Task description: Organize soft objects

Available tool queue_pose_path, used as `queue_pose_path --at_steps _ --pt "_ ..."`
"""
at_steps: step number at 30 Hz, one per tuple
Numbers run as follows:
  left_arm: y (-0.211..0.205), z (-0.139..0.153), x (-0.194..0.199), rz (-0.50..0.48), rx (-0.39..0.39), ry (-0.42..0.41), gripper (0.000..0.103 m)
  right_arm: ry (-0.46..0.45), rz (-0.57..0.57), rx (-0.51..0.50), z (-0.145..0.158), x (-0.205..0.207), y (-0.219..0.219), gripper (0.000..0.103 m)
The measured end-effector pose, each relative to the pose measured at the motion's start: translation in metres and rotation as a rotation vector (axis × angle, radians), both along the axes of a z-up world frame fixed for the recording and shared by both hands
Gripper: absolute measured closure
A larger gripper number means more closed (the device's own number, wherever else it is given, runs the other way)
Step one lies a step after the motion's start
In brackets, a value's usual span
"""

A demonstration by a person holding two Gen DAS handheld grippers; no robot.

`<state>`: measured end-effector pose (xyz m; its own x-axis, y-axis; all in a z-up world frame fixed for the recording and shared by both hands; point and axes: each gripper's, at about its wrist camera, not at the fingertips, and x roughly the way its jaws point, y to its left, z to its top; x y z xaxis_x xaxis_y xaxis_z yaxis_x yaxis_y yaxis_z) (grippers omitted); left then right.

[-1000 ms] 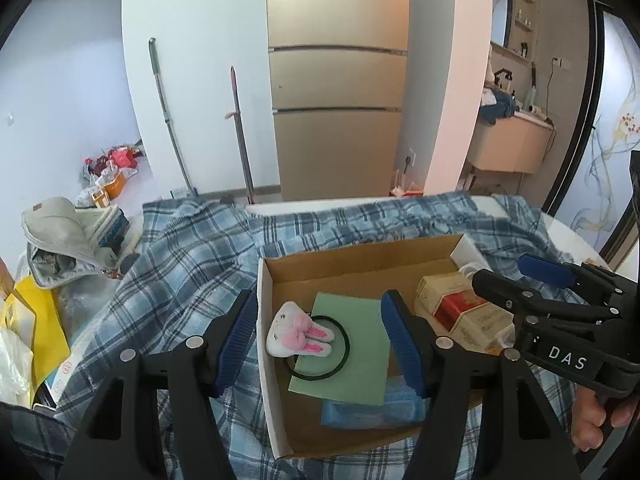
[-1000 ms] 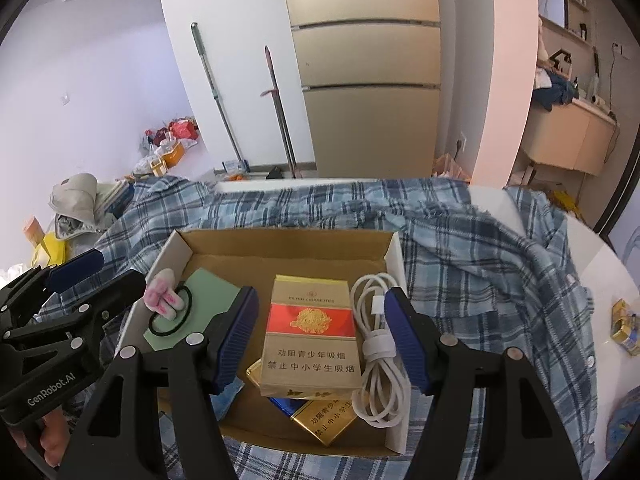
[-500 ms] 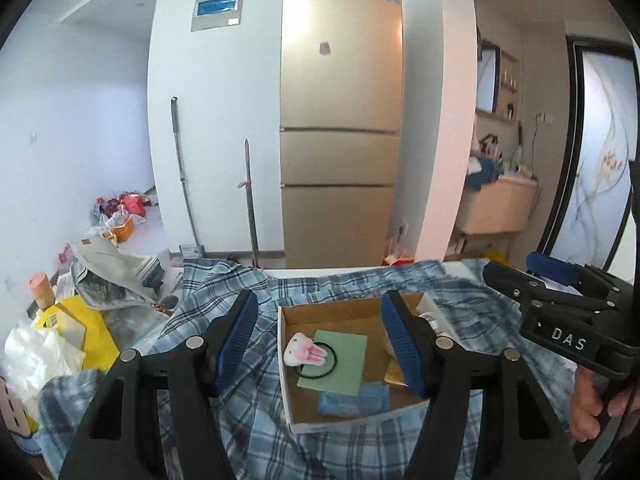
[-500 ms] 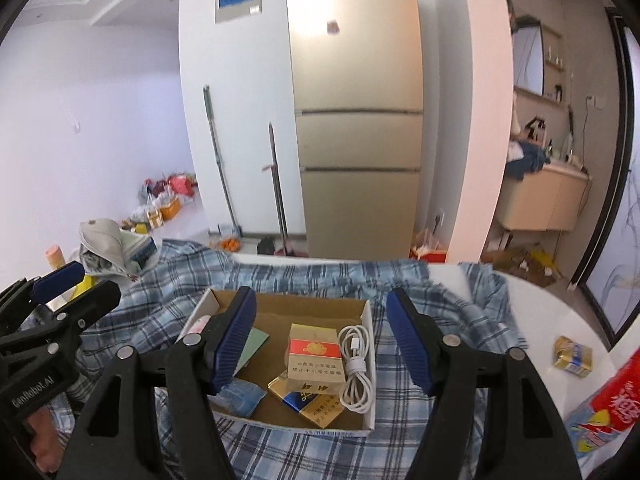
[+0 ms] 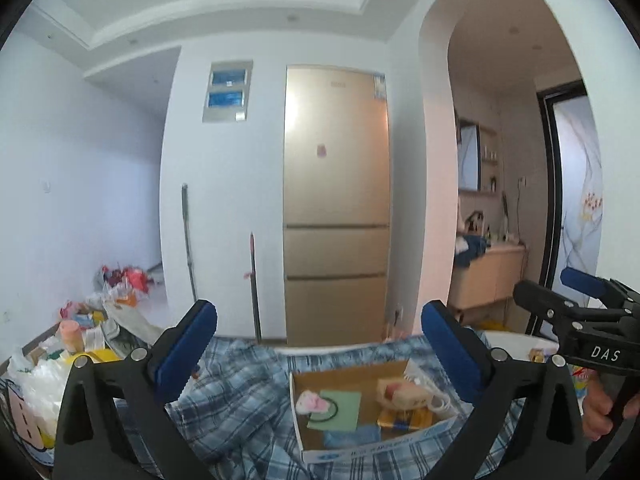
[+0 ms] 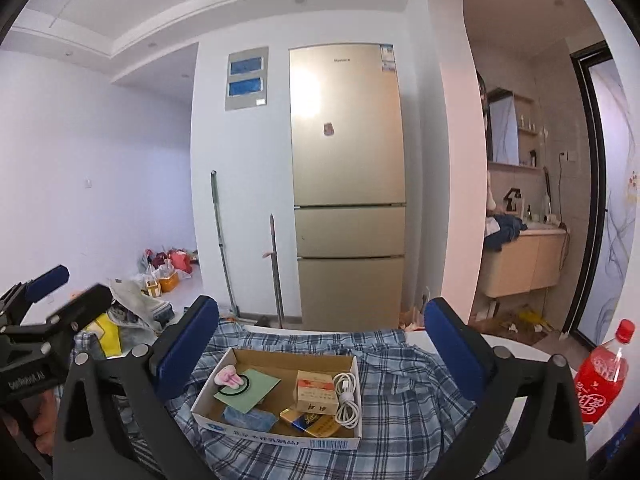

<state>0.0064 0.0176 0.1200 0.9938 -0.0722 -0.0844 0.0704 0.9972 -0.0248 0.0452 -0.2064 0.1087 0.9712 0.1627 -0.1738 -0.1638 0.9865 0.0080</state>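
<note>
nearest, the left gripper and the right gripper have both just been opening and now stand wide, blue pads apart, nothing between them. past them a rumpled blue plaid shirt covers the table. on it sits a shallow open cardboard box holding a small white-and-pink plush bunny on a pale green card with a black ring, a red-and-cream cigarette pack, a coiled white cable and a blue packet; in the left view these are blurred. a red soda bottle is partly cut off at right. beyond stands a tall gold refrigerator.
</note>
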Motion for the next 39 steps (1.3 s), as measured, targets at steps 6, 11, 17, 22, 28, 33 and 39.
queue_pose_path --at_steps 6,11,17,22,28,33,39 --pt "0.000 -0.002 -0.018 -0.021 0.010 -0.052 0.000 -0.060 -0.013 -0.018 -0.006 -0.017 -0.002 0.000" --pt "-0.005 -0.028 -0.030 -0.016 0.043 -0.099 0.000 -0.094 -0.019 -0.024 -0.027 -0.029 -0.005 0.000" --pt "-0.011 -0.062 -0.031 -0.037 0.065 -0.087 0.000 -0.106 -0.009 -0.038 -0.061 -0.033 -0.008 0.000" --pt "-0.008 -0.093 -0.033 0.003 0.041 -0.140 0.000 -0.112 -0.022 -0.018 -0.086 -0.033 -0.014 0.000" --pt "-0.012 -0.116 -0.020 0.008 0.062 -0.086 0.000 -0.079 -0.041 -0.065 -0.115 -0.025 -0.013 0.000" --pt "-0.010 -0.122 -0.008 0.024 0.050 -0.029 0.000 -0.097 -0.056 -0.089 -0.119 -0.030 -0.009 0.000" --pt "-0.002 -0.123 -0.010 0.030 0.020 -0.046 0.000 -0.100 -0.066 -0.092 -0.119 -0.032 -0.009 0.000"
